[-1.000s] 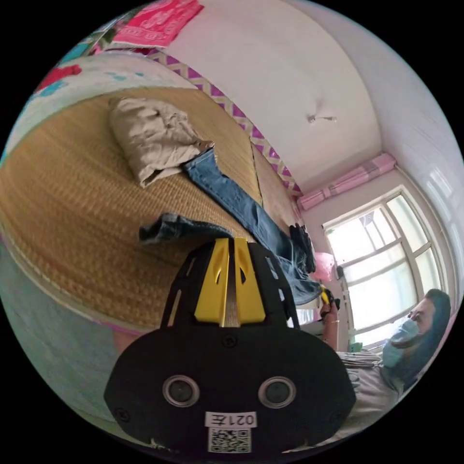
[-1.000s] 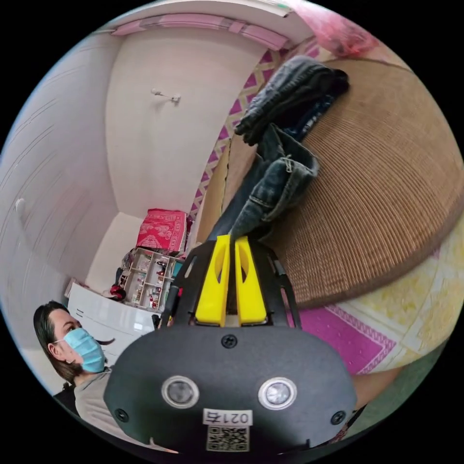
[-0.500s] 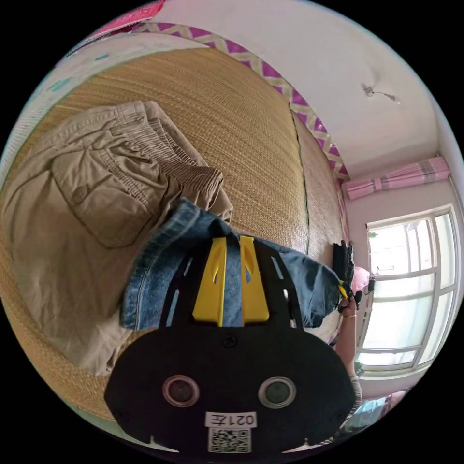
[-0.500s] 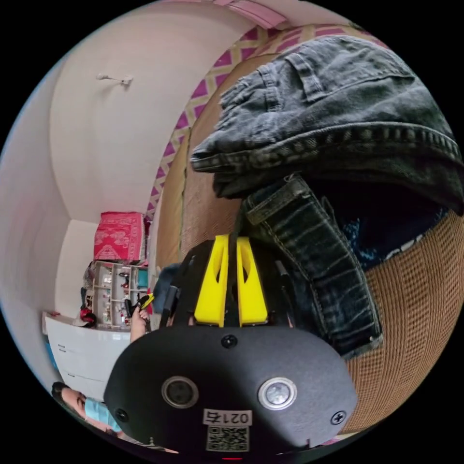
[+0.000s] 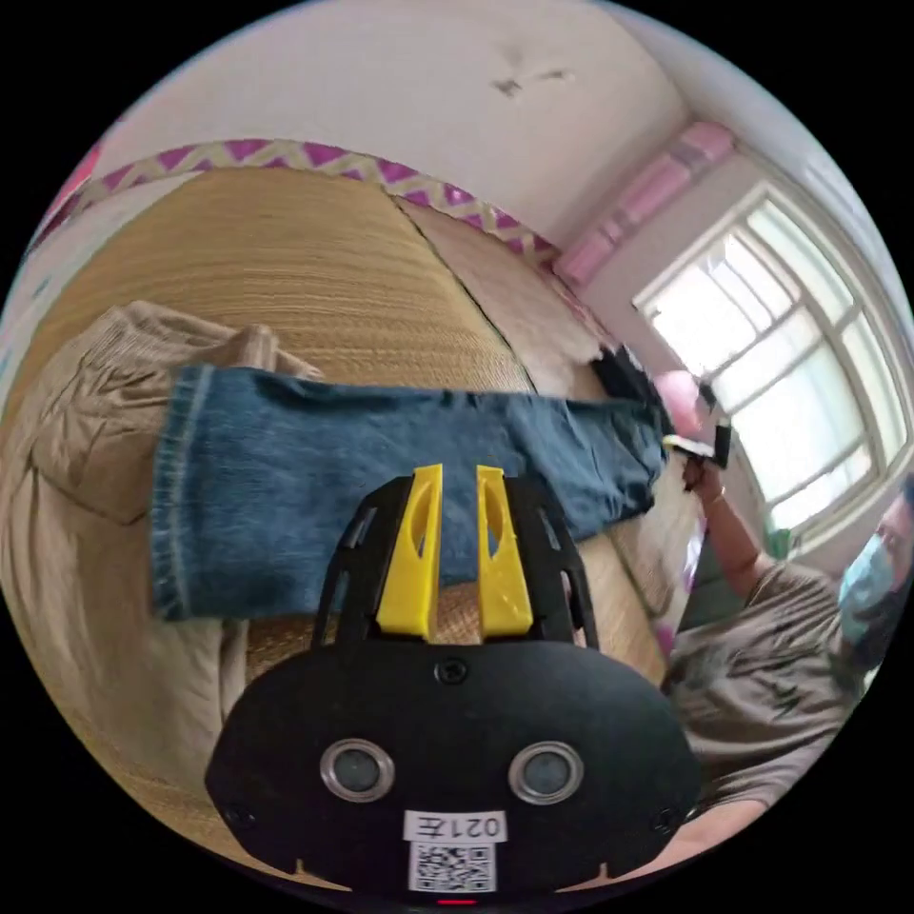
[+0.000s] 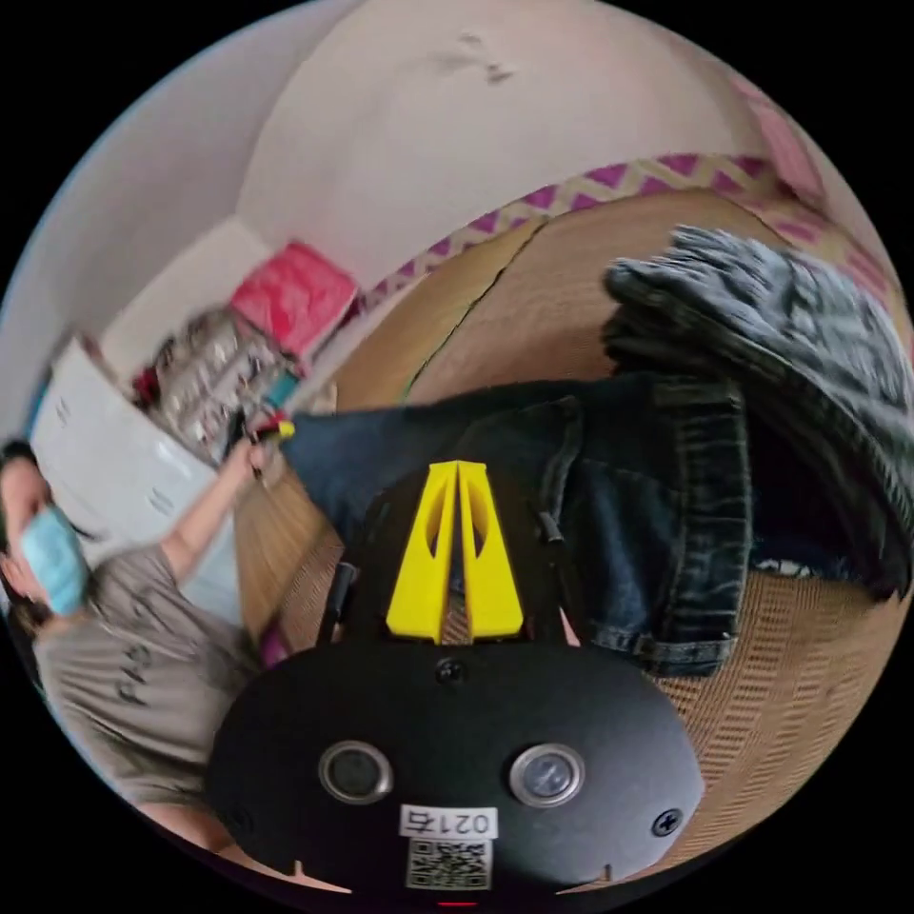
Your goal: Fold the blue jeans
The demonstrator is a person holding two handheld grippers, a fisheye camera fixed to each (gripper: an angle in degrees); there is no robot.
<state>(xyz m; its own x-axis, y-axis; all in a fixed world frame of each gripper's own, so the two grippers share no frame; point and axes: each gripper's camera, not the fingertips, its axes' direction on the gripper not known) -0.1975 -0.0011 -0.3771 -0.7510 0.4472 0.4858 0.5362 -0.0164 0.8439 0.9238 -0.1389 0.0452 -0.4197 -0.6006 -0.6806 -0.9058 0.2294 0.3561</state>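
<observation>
Left gripper view: jeans (image 5: 381, 476) beyond hand-held gripper (image 5: 457, 486)

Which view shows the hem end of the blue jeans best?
The left gripper view: the hem is sharp and whole there, lying partly on the beige trousers. The right gripper view shows the blue jeans from the waistband end, blurred; I cannot make out the hem there.

Blue jeans (image 5: 381, 476) lie stretched out flat along the woven bed mat (image 5: 314, 257), near its front edge. The hem end, pale stitched band showing, drapes over tan trousers (image 5: 86, 447). The waist end (image 6: 666, 524), darker and creased, sits against a folded dark denim pile (image 6: 790, 324).
</observation>
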